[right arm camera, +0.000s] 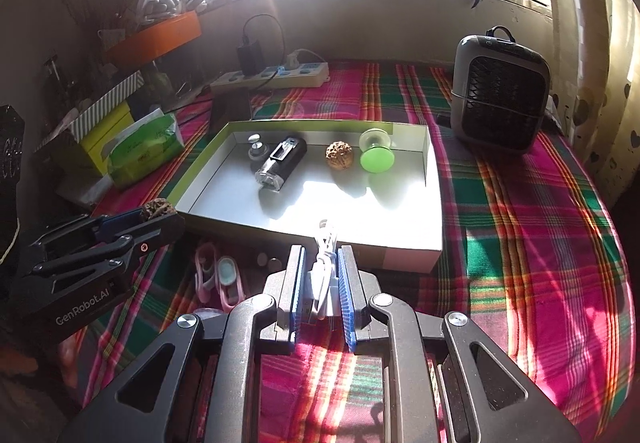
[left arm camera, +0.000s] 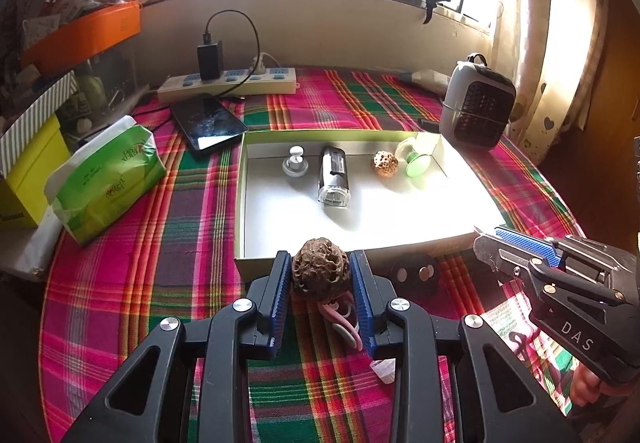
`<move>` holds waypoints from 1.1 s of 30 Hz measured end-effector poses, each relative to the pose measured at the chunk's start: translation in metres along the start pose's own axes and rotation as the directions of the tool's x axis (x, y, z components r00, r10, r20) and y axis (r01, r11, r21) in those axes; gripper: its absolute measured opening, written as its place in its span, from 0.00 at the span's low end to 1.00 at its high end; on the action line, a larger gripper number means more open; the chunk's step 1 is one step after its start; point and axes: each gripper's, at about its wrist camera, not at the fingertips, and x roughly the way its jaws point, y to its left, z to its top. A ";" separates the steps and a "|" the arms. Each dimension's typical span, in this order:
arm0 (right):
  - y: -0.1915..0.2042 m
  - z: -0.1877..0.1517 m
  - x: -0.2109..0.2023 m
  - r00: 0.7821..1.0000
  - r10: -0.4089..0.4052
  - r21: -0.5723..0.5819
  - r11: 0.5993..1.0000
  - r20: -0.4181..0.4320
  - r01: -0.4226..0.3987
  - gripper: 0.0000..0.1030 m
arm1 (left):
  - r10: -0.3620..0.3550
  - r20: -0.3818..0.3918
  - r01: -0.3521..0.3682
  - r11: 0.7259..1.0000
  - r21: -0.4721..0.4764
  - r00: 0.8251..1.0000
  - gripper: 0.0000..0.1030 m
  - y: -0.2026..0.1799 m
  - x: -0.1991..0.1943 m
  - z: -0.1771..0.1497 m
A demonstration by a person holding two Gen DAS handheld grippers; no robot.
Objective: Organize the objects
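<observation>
Box (left arm camera: 256,163) wall fronts walnut (left arm camera: 320,269), white cable (right arm camera: 325,263)

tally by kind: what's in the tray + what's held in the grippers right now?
Walnuts: 2, one in the tray, one held by the left gripper
Flashlight: 1, in the tray
Green suction cup: 1, in the tray
Small silver knob: 1, in the tray
White cable bundle: 1, held by the right gripper
Total: 6
</observation>
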 end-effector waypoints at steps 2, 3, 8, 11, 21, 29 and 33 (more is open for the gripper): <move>-0.001 0.005 0.003 1.000 0.005 -0.001 1.000 0.001 -0.005 0.17 | 0.004 -0.003 -0.004 1.000 0.000 1.000 0.27 -0.040 0.004 0.007; -0.001 0.007 0.004 1.000 0.007 -0.002 1.000 0.001 -0.007 0.17 | 0.003 -0.005 -0.003 1.000 -0.002 1.000 0.27 -0.063 0.001 0.005; 0.000 0.019 0.016 1.000 0.011 -0.011 1.000 -0.009 -0.011 0.17 | 0.010 -0.015 -0.010 1.000 -0.011 1.000 0.27 -0.110 0.043 0.032; 0.001 0.025 0.022 1.000 0.015 -0.013 1.000 -0.010 -0.016 0.17 | 0.011 -0.019 -0.011 1.000 -0.012 1.000 0.27 -0.138 0.060 0.042; -0.001 0.040 0.043 0.999 0.020 -0.018 1.000 -0.030 -0.021 0.17 | 0.027 -0.029 -0.027 1.000 -0.011 0.999 0.27 -0.158 0.077 0.051; 0.001 0.050 0.059 0.999 0.025 -0.028 0.999 -0.045 -0.026 0.17 | 0.030 -0.039 -0.030 0.999 -0.015 0.999 0.27 -0.185 0.090 0.053; -0.001 0.055 0.069 0.998 0.033 -0.026 0.999 -0.058 -0.034 0.17 | 0.031 -0.046 -0.031 0.999 -0.018 0.998 0.27 -0.188 0.098 0.054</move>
